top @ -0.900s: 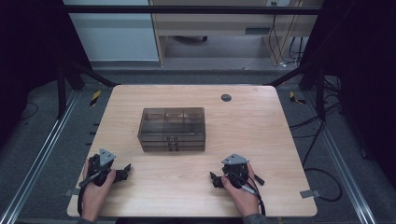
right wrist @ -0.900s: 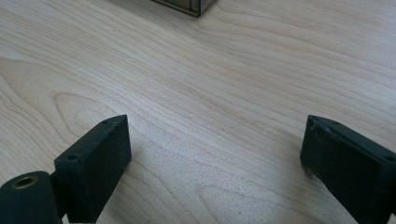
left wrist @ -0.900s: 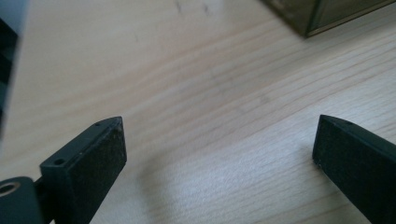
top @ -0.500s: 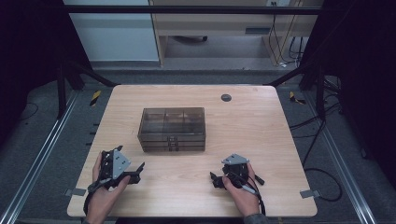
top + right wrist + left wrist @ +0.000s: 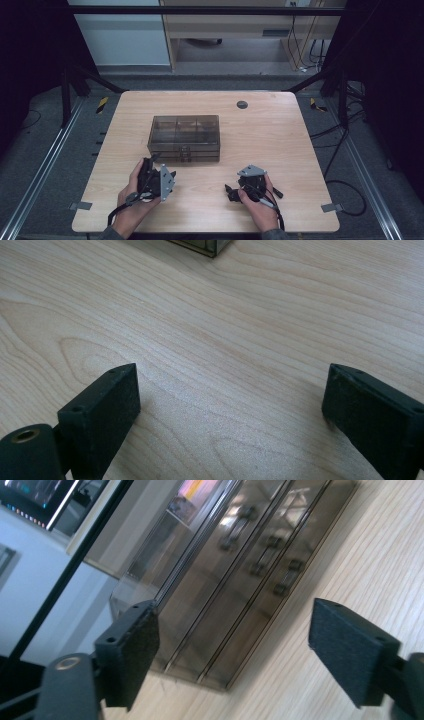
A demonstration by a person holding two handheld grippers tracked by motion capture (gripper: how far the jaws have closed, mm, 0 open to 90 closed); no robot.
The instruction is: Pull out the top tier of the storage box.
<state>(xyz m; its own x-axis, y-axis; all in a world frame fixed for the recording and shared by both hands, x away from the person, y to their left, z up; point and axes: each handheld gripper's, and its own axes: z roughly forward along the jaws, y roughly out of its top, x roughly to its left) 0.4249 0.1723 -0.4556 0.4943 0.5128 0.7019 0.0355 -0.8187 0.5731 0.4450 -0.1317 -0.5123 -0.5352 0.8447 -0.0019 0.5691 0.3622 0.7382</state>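
Left gripper (image 5: 150,167), jaws apart and empty, faces the unlabelled smoky drawer box (image 5: 184,137); right gripper (image 5: 231,192) released

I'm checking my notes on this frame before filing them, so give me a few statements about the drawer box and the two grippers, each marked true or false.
1. The smoky see-through drawer box stands on the wooden table. True.
2. The left gripper is clamped on a drawer handle. False: its jaws stand open in front of the box, with nothing between them.
3. The right gripper is open over bare wood. True.
4. A drawer of the box has been pulled out. False: all drawer fronts sit flush.
5. A small dark round disc lies on the table beyond the box. True.
6. The right gripper is nearer the box than the left one. False: in the high view the left gripper sits closer to the box front.
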